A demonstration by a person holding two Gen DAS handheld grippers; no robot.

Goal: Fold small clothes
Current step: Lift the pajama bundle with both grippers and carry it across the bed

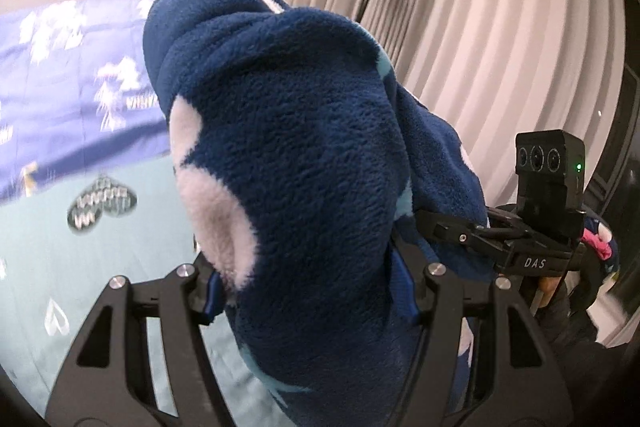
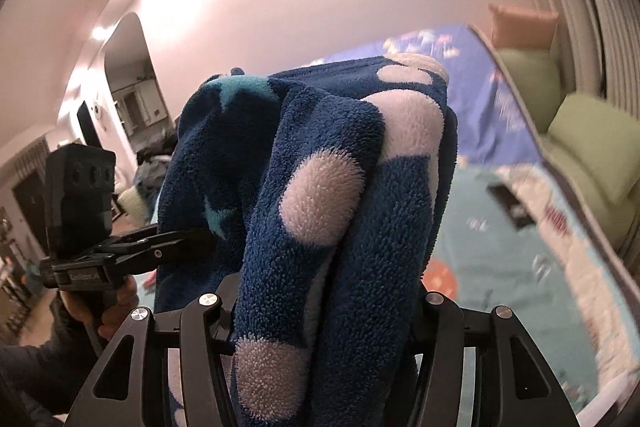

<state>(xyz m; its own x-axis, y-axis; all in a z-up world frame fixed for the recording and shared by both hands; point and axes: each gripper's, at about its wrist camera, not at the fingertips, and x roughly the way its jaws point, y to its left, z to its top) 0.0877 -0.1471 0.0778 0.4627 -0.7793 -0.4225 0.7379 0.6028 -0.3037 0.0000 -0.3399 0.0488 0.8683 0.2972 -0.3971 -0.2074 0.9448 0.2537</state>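
Navy fleece garment (image 1: 304, 155) with white dots, bunched, held up off the bed (image 1: 60, 247) between both tools. Left gripper (image 1: 316, 291): jaws clamped on a thick fold of fleece. Right gripper (image 2: 324, 311): same, closed on another fold. Each tool visible in the other's view, both biting the same garment. Curtain (image 1: 480, 27) behind.

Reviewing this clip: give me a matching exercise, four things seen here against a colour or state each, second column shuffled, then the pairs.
Things:
1. fleece garment
2. curtain
3. cushions
4. left tongs

Descriptions:
A. pale green
B. dark blue with white spots
C. closed on bunched fabric
D. cream, hanging in pleats

Pairs: 1-B, 2-D, 3-A, 4-C
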